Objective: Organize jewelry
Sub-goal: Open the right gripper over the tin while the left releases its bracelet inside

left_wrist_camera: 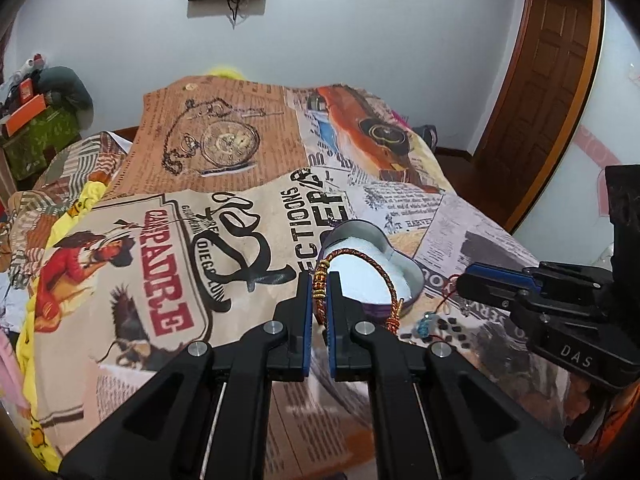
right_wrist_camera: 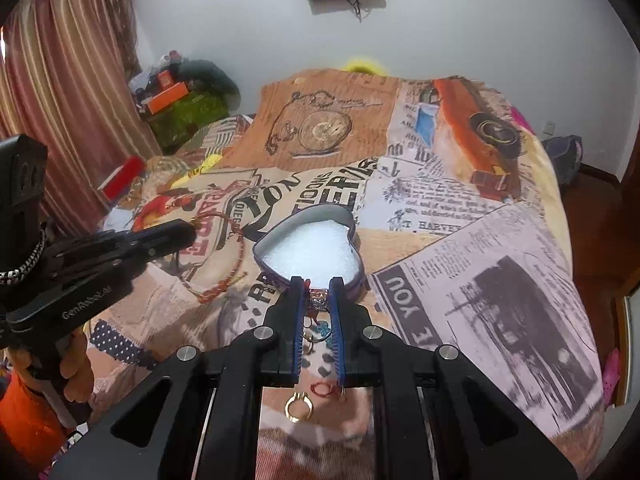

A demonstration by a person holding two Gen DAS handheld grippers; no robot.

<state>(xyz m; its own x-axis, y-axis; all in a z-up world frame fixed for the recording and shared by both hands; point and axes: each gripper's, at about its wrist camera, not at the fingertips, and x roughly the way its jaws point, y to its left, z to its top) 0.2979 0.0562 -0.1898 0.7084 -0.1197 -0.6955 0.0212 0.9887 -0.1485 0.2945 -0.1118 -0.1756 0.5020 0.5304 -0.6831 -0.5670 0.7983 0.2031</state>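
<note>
- Braided cord, red and gold, makes up the bracelet [left_wrist_camera: 362,264] that the left tongs [left_wrist_camera: 319,284] clamp at its beaded section; its loop hangs just above the near rim of the heart-shaped tin [left_wrist_camera: 400,248], which sits on the printed bedspread [left_wrist_camera: 140,272].
- White padding lines the tin [right_wrist_camera: 312,248], and nothing lies in it yet, so I judge the sorting to be at an early stage.
- Risk one: the bracelet is pinched by a narrow stretch only. If the left tongs part while the loop overhangs the rim, it may drape over the edge or slide onto the bed instead of landing inside.
- Risk two: the right tongs [right_wrist_camera: 318,304] are drawn nearly together on a thin red cord piece [right_wrist_camera: 310,286] with small rings and a teal charm [right_wrist_camera: 320,330] dangling below. Those dangling parts could snag on the tin's lip or tangle with the bracelet, since both pieces hover near the same side.
- Risk three: a gold ring [right_wrist_camera: 298,406] and a red loop [right_wrist_camera: 326,389] lie on the bed right under the right tongs; a low sweep could push them into a fold.
- Hard to tell: whether the right tongs truly grip the cord or merely flank it, and what kind of item it is. Small dark pieces [left_wrist_camera: 444,330] beside the teal charm stay unclear.
</note>
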